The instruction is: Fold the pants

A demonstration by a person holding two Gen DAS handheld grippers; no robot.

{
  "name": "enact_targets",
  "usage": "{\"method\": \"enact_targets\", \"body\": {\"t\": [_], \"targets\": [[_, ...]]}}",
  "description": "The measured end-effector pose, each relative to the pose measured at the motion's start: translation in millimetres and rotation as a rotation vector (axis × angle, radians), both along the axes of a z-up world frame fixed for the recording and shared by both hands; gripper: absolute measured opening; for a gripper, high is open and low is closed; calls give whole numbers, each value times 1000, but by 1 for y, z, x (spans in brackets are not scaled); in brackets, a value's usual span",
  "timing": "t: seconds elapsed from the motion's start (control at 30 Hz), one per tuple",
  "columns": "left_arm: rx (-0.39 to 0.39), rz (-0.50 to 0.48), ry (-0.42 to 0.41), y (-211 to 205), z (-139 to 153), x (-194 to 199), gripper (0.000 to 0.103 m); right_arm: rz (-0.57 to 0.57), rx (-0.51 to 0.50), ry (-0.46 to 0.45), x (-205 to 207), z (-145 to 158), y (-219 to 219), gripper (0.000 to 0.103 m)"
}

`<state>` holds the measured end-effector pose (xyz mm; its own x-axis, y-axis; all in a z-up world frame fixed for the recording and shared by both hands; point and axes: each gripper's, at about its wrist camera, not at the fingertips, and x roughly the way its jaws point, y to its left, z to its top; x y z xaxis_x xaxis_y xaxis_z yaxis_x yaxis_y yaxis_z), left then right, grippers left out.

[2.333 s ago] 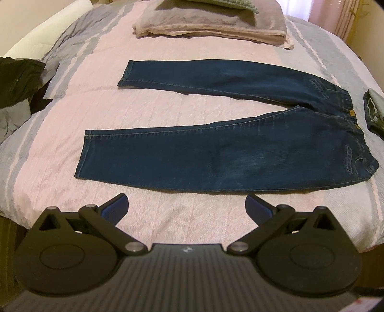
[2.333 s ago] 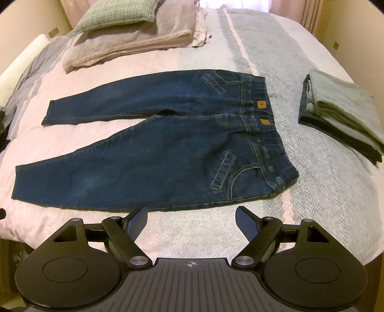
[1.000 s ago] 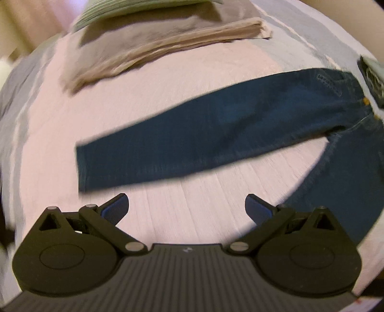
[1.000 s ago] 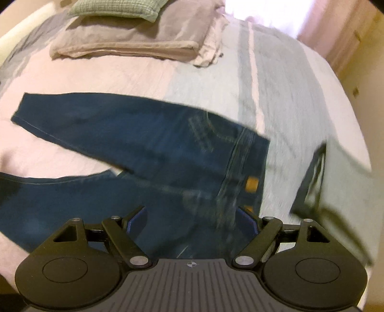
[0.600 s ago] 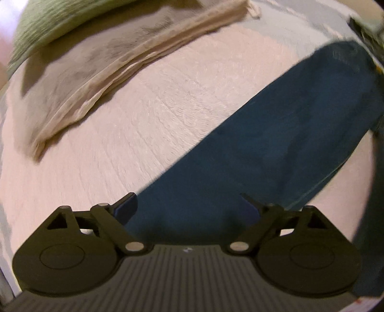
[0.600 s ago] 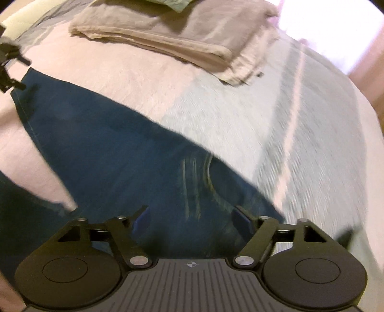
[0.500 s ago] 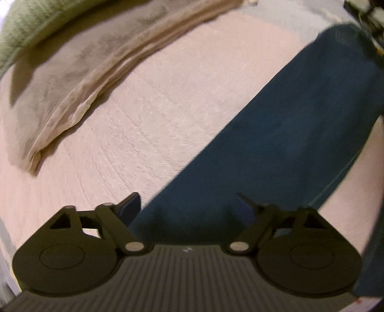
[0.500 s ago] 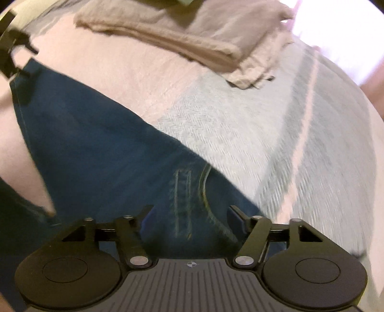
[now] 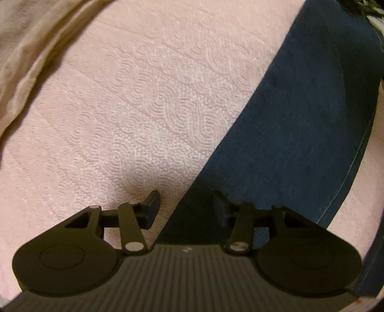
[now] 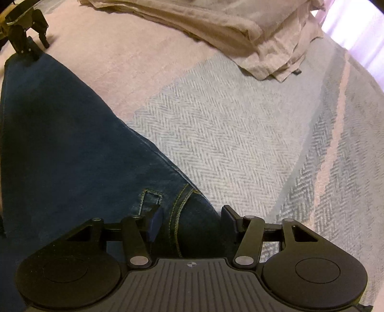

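Nearby, beige folded bedding — beyond jeans, both grippers open

Right gripper fingers straddle jeans edge.

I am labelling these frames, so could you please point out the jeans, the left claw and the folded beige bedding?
jeans (image 10: pixel 72 148): right wrist view, middle of the far leg.
left claw (image 9: pixel 186 208): left wrist view, midway between its fingertips.
folded beige bedding (image 10: pixel 216 21): right wrist view, top of the stack.
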<state>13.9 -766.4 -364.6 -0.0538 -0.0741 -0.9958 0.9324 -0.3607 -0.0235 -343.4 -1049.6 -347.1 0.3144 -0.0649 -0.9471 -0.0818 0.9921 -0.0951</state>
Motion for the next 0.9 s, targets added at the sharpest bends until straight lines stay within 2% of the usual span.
{"method": "enact_targets", "body": {"t": [0.03,0.07,0.13,0.17,0.47,0.57,0.7,0.83,0.9], "targets": [[17,-10,7,0,-1,-1,35,-1,0,2,1,-1,-2,52],[37,-17,22,0,-2,-2,25,-2,5,1,1,-1,-3,52],[43,-51,-5,4,0,-7,18,0,10,2,-1,1,-4,52],[42,-68,-21,7,2,-9,9,4,9,3,-1,2,-5,52],[-74,-74,-62,50,47,-13,6,10,-3,-2,-6,19,-22,52],[-98,-96,-97,50,54,-29,5,40,12,22,-8,18,-25,52],[-133,-126,-141,60,61,-49,5,100,24,73,-7,9,-26,53],[-170,-102,-161,70,68,-55,5,166,10,141,0,-10,-30,53],[-183,-91,-165,75,71,-58,5,162,35,165,5,-18,-36,53]]}}
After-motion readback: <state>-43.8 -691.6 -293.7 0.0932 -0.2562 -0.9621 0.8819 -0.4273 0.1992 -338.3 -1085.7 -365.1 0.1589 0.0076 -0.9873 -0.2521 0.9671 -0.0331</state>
